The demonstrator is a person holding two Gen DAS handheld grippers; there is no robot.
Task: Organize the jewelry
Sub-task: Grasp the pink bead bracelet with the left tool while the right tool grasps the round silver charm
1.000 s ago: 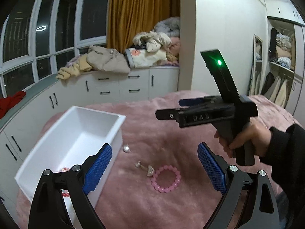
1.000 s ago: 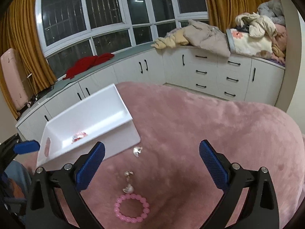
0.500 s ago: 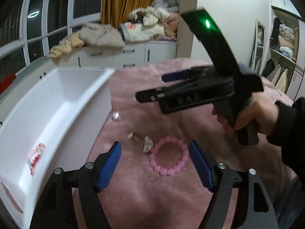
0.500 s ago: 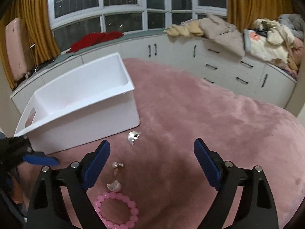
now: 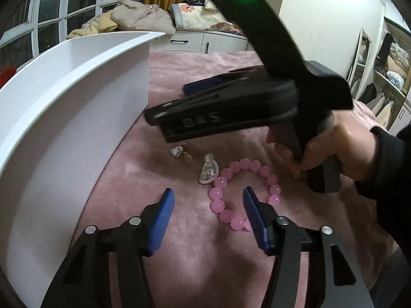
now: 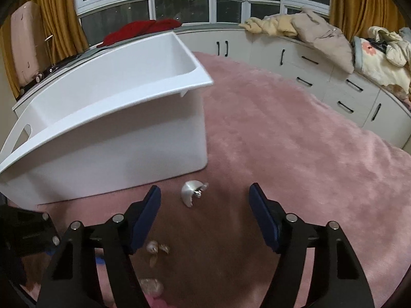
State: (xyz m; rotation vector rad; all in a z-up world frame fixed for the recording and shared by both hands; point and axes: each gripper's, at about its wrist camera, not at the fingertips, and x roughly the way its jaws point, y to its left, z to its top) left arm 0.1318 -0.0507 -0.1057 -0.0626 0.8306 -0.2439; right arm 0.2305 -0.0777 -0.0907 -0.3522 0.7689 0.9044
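**Both claws closing in on jewelry beside the bin**

The left claw (image 5: 208,214), blades apart, is straddling the bracelet's (image 5: 245,192) 9 o'clock edge on the pink bed (image 5: 179,269); next it must squeeze on the beads. The right claw (image 6: 204,200), likewise apart, is framing the silver earring (image 6: 190,194), its long axis running 1 to 7 o'clock, just below the white bin (image 6: 108,118).

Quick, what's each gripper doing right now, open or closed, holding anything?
Left gripper: open, empty, one finger inside the pink bead bracelet.
Right gripper: open, empty, around the silver earring.
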